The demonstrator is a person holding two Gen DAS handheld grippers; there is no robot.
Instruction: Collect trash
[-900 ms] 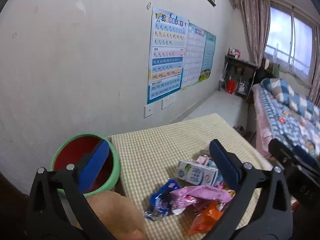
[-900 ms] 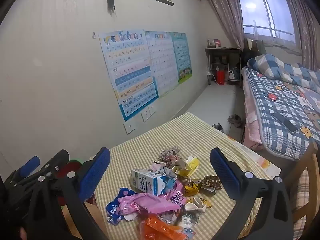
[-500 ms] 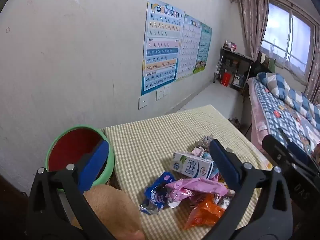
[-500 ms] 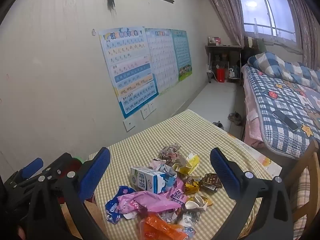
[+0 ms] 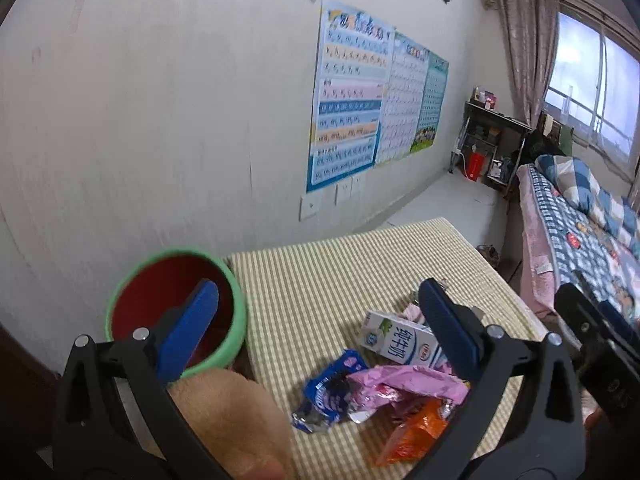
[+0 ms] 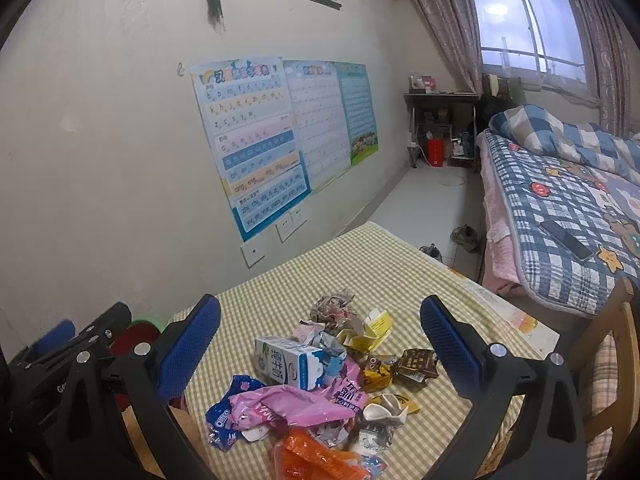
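Note:
A pile of trash lies on the checked tablecloth (image 6: 384,268): a white milk carton (image 6: 286,364), a pink wrapper (image 6: 292,402), a blue Oreo wrapper (image 6: 224,420), an orange wrapper (image 6: 316,458), brown and yellow wrappers (image 6: 416,362) and crumpled paper (image 6: 332,308). A green bin with a red inside (image 5: 172,308) stands at the table's left edge. My left gripper (image 5: 316,316) is open and empty, above the table between bin and pile. My right gripper (image 6: 320,330) is open and empty, held above the pile. The carton (image 5: 396,344) also shows in the left wrist view.
A white wall with posters (image 6: 256,148) runs along the table's far side. A bed with a blue checked quilt (image 6: 560,200) stands to the right. A wooden chair (image 6: 616,340) is at the table's right edge. Shoes (image 6: 464,236) lie on the floor.
The left gripper's view has shifted a little, up and toward the bin. The right gripper has barely moved. Both stay open and the trash has not moved.

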